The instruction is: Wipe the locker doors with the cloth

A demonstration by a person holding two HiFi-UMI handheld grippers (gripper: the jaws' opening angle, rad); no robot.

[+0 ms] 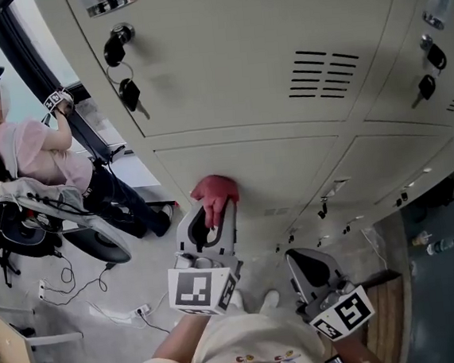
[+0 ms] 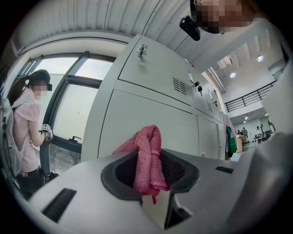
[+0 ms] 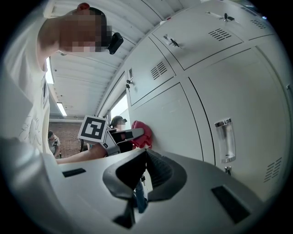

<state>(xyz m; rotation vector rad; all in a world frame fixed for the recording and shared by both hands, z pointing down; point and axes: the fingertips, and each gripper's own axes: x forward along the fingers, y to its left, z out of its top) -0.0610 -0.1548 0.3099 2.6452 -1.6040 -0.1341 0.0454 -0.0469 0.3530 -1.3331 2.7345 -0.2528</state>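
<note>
Left gripper (image 1: 213, 215) clamps cloth (image 1: 214, 191) mid-bunch: probably soft, light, pressed on locker door (image 1: 289, 167). Right gripper (image 3: 144, 157) closed, empty.

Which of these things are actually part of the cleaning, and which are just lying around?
In use: red cloth, left gripper clamping it, locker door it touches.
Just around: shut right gripper, hanging keys, floor cables, another person.
</note>
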